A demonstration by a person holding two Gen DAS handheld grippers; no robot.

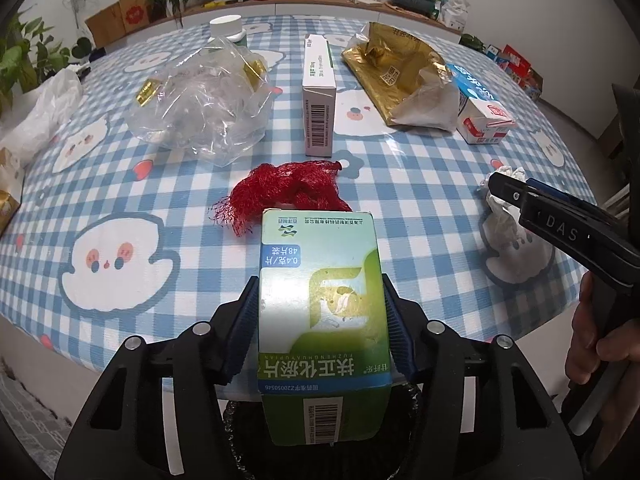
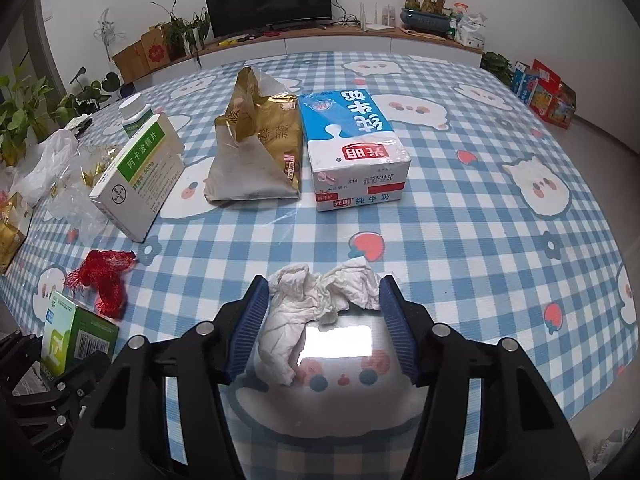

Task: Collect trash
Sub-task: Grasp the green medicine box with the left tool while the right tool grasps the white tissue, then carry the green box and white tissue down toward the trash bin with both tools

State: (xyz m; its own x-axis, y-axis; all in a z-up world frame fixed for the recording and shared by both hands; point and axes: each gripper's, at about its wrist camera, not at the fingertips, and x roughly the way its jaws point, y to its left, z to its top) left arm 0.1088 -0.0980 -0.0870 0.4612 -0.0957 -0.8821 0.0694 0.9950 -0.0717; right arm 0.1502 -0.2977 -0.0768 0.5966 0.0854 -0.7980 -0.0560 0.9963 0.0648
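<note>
left gripper (image 1: 322, 316) pinches green box (image 1: 320, 292); right gripper (image 2: 322, 320) brackets crumpled tissue (image 2: 316, 312), contact unclear.

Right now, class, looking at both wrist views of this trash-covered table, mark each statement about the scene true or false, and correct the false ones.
1. The left gripper has a green medicine box between its pads. True.
2. The crumpled white tissue lies between the right gripper's fingers. True.
3. The red mesh netting sits inside the clear plastic bag. False: it lies on the checked tablecloth, apart from the bag.
4. The blue and white milk carton stands upright. False: it lies on its side beside the gold foil bag.
5. The white medicine box lies beyond the red netting. True.
</note>
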